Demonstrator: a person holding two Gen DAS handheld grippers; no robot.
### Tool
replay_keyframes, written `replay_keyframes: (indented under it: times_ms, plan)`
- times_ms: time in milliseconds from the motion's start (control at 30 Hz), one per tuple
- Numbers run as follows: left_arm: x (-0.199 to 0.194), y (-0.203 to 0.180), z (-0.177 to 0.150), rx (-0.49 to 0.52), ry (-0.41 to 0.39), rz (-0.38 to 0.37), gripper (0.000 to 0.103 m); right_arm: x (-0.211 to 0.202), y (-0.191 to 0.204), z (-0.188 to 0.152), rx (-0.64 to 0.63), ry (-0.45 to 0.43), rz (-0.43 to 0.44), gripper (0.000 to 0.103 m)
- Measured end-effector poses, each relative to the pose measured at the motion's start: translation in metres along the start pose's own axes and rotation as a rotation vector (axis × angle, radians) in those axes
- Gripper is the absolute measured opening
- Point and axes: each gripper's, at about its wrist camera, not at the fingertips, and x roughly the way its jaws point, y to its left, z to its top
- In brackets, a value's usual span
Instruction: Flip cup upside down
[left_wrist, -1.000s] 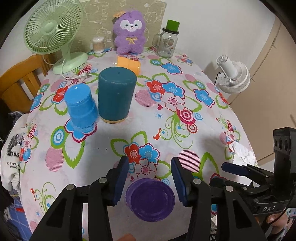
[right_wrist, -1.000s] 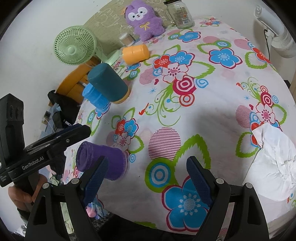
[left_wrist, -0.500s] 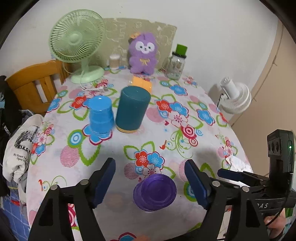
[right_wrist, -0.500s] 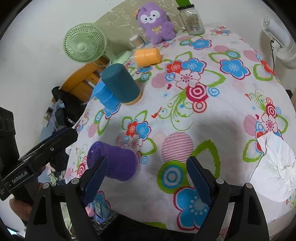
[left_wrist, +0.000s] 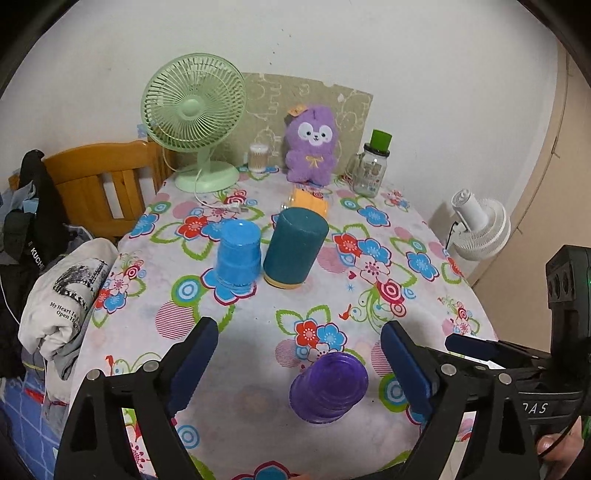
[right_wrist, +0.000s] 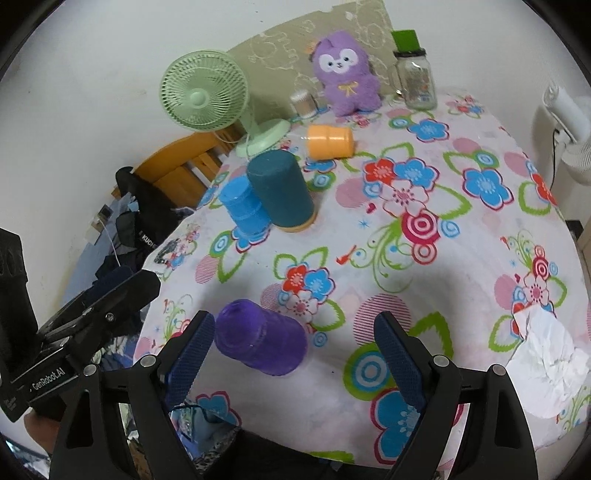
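A purple cup (left_wrist: 328, 386) stands upside down near the table's front edge; it also shows in the right wrist view (right_wrist: 260, 338). My left gripper (left_wrist: 299, 362) is open and empty, pulled back above it with the cup between its jaws but apart from them. My right gripper (right_wrist: 293, 356) is open and empty, with the cup by its left finger (right_wrist: 190, 356). A light blue cup (left_wrist: 238, 258) and a teal cup (left_wrist: 295, 247) stand upside down mid-table. An orange cup (right_wrist: 328, 142) lies on its side behind them.
A green fan (left_wrist: 194, 118), purple plush (left_wrist: 312, 144), glass jar (left_wrist: 371, 170) and small container (left_wrist: 257, 157) stand along the back wall. Crumpled white paper (right_wrist: 546, 350) lies at the front right. A wooden chair (left_wrist: 96, 181) with clothes stands left; a white fan (left_wrist: 480, 230) right.
My left gripper opened wider, let go of the purple cup and pulled back and up. The cup stays upside down on the table. My right gripper rose slightly, still open.
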Motion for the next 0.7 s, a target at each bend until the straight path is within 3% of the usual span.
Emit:
replay_keyframes:
  times_ms: [267,700]
  plan:
    - [-0.021,0.005,-0.001,-0.019,-0.058,0.013,0.093,-0.006,0.015,0.002,-0.037,-0.019,0.001,0.090]
    - [-0.025,0.005,-0.010,-0.017,-0.066,0.027,0.096,-0.001,0.013,-0.002,-0.032,-0.001,-0.002,0.090]
